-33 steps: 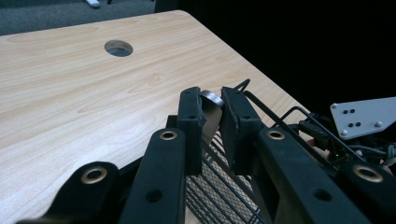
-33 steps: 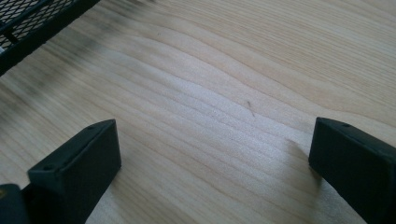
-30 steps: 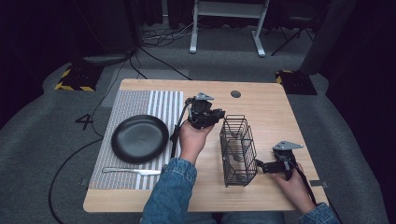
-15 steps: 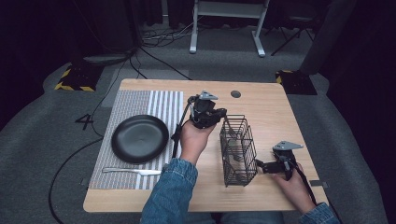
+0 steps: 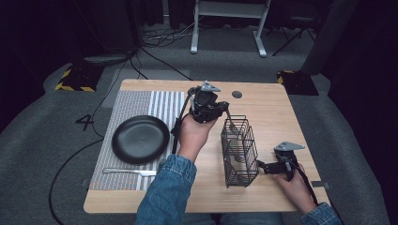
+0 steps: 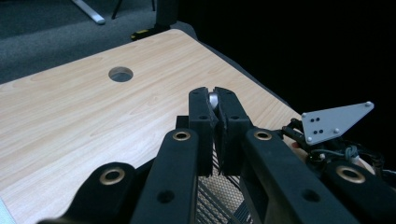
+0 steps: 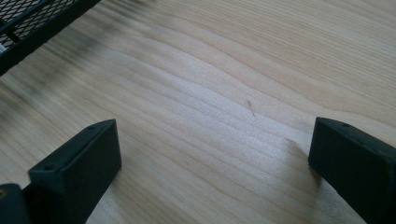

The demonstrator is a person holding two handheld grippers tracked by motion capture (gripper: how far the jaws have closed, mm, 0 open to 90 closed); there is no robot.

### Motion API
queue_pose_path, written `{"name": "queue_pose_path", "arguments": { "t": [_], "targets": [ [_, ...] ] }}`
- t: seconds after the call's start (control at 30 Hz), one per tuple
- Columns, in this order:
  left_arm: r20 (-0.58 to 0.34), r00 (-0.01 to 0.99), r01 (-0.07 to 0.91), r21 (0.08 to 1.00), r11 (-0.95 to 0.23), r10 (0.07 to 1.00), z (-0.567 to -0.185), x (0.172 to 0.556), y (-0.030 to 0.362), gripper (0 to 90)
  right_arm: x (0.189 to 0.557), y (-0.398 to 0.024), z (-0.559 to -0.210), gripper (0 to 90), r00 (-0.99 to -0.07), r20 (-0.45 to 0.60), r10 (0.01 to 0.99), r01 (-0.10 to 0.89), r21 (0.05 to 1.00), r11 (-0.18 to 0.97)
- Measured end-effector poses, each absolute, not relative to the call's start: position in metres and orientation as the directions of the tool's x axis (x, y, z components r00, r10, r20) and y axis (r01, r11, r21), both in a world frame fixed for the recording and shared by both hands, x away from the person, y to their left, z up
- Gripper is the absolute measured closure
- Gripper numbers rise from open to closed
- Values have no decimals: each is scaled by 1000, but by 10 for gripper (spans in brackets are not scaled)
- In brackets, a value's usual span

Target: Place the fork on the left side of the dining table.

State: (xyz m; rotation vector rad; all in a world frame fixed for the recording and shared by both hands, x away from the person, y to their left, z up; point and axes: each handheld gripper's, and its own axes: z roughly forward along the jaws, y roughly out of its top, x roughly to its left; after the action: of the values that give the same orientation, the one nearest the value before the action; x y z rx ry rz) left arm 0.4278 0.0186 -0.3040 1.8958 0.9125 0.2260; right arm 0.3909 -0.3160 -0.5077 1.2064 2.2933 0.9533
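My left gripper point(image 5: 223, 112) hovers above the far end of the black wire basket point(image 5: 239, 151), shut on the handle of a silver fork point(image 5: 231, 125) that hangs over the basket's top. In the left gripper view the silver handle point(image 6: 213, 99) is pinched between the black pads point(image 6: 201, 122), with basket mesh point(image 6: 218, 199) below. My right gripper point(image 5: 262, 167) rests low on the table just right of the basket. Its jaws stand wide open over bare wood point(image 7: 210, 158), and the basket's edge point(image 7: 32, 23) lies at the upper left of that view.
A black plate point(image 5: 141, 139) sits on a striped placemat point(image 5: 141, 103) at the left, with a knife point(image 5: 124, 172) in front of it. A cable hole point(image 5: 237, 94) lies near the table's far edge. The right gripper's grey plate point(image 6: 334, 122) appears beyond my left jaws.
The left hand has lifted a little, raising the fork above the basket. The right gripper has stayed put.
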Motion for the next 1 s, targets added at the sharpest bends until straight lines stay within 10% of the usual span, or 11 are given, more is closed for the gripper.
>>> {"name": "queue_pose_path", "arguments": {
  "t": [1.0],
  "targets": [
    [-194,642,433,890,-143,742,-236,424,81,866,390,-316,-508,24,-561,-16,828,572,715,402]
  ]
}}
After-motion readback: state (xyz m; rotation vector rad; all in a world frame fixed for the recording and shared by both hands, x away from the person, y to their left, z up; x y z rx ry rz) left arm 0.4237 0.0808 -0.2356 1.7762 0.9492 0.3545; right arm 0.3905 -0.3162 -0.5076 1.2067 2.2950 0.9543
